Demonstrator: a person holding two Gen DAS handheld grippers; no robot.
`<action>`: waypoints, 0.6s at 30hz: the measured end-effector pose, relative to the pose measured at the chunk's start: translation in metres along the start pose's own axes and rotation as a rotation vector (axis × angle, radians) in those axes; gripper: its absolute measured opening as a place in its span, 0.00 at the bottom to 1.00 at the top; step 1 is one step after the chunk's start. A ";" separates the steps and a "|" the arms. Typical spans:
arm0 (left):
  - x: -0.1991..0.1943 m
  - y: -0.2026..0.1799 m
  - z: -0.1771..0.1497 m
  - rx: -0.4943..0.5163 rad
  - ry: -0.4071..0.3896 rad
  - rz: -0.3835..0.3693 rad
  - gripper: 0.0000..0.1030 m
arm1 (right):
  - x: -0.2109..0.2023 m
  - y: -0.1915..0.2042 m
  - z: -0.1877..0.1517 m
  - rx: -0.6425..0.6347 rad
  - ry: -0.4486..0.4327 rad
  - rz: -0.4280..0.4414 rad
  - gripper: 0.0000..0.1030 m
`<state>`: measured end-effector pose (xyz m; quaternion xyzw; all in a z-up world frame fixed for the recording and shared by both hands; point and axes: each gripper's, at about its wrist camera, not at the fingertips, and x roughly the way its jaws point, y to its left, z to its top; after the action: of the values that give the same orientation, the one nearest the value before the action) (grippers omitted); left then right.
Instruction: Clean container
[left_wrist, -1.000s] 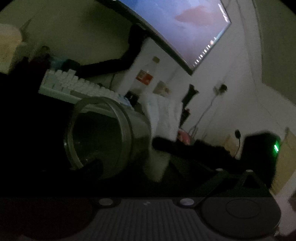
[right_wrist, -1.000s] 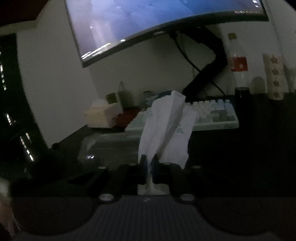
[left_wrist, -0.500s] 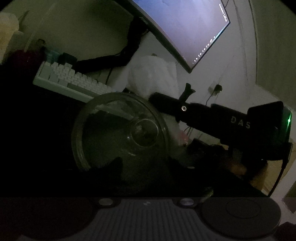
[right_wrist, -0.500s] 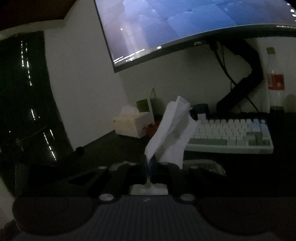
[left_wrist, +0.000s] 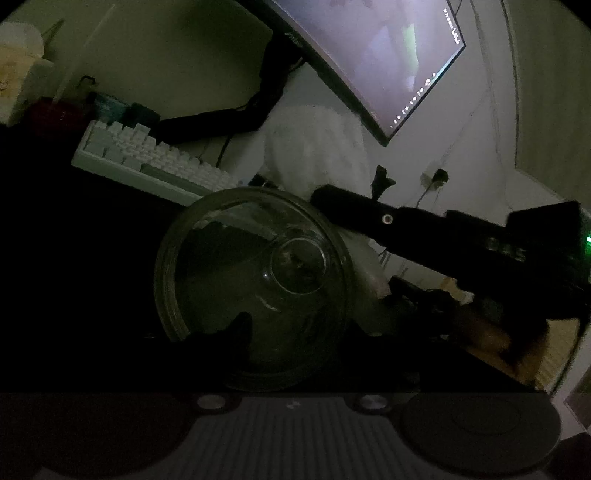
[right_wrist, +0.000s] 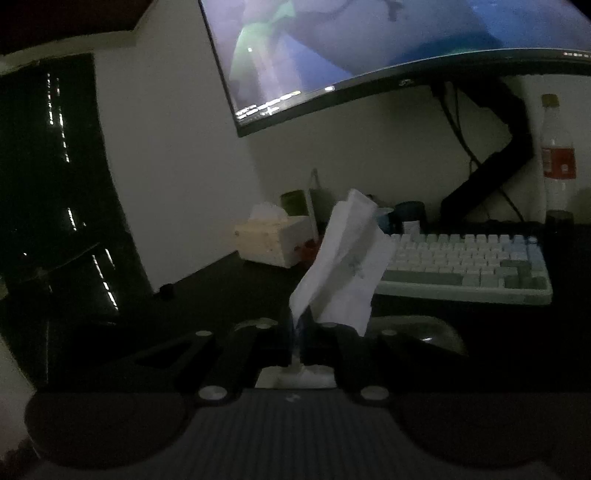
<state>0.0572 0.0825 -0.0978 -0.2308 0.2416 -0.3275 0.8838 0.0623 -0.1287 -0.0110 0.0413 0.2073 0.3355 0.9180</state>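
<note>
In the left wrist view a clear glass container lies on its side with its round mouth towards the camera. My left gripper has a dark finger on each side of it, and the jaws are closing on its wall. My right gripper reaches in from the right, just past the container's upper right rim, and is shut on a white tissue. In the right wrist view the tissue sticks up from the shut right gripper. The container's rim shows low behind it.
The room is dim and the desk is dark. A white keyboard lies at the back under a curved monitor on a black arm. A tissue box stands back left and a red-labelled bottle back right.
The container's mouth has turned to face the left camera and the left fingers have closed in around it. The right gripper, with the tissue, has moved in beside the container's upper right rim.
</note>
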 end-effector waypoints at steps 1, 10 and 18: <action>0.000 0.000 0.000 -0.002 0.000 0.001 0.43 | 0.002 -0.008 0.003 0.010 0.005 -0.036 0.04; 0.003 -0.005 -0.001 0.005 0.002 0.024 0.44 | -0.007 -0.002 -0.005 0.039 -0.016 -0.006 0.06; 0.002 -0.009 -0.001 -0.013 -0.007 0.061 0.44 | -0.004 -0.015 -0.001 0.014 -0.036 -0.200 0.05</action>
<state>0.0540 0.0752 -0.0937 -0.2303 0.2478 -0.2980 0.8926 0.0678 -0.1424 -0.0139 0.0327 0.1964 0.2400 0.9501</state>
